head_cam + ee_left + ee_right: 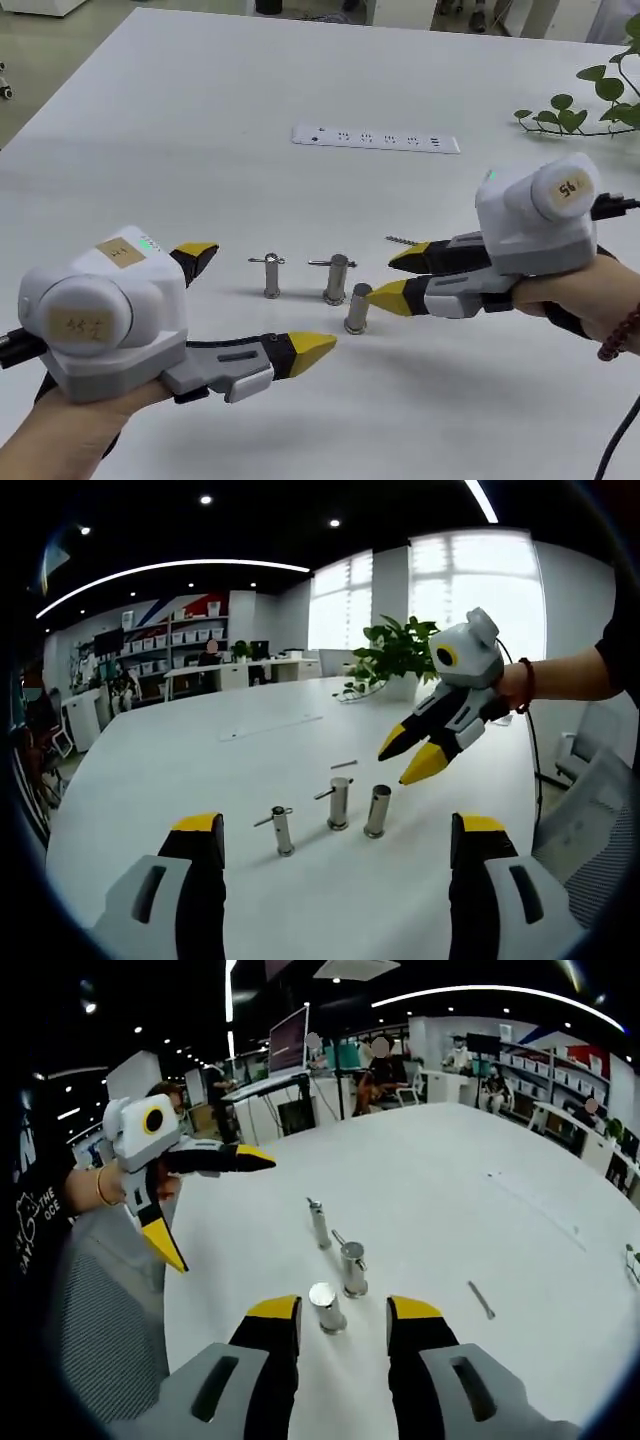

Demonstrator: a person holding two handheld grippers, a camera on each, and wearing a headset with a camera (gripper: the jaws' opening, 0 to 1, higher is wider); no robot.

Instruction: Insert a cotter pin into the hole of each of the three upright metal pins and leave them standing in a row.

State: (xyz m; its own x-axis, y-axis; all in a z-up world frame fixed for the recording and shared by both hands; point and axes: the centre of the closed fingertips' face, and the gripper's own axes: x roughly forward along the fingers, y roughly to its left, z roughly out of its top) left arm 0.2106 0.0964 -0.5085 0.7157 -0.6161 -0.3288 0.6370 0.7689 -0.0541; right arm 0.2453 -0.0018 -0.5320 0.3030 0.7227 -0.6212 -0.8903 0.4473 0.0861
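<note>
On the white table (pixel 150 130) stand 3 metal pins, upright in a slightly bent row between the 2 grippers. The left pin (pixel 271 277) has a cotter pin through its top, and so does the middle pin (pixel 336 280), each cotter pin sticking out sideways. The third pin (pixel 357 308) stands just beside the middle one, a little nearer the person, with no cotter pin in it. A loose cotter pin (pixel 402 240) lies flat on the table beyond the row, near the right gripper (pixel 397 277). That gripper's yellow-tipped jaws are moderately apart and hold nothing. In its own view the third pin sits just ahead of the gap between the tips, and I cannot tell whether the lower tip touches it. The left gripper (pixel 255 300) is at the other end of the row, jaws spread wide and empty, pointing toward the pins. Farther back lie a white power strip (pixel 376 138) and a leafy plant (pixel 585 105) at the table's edge.
</note>
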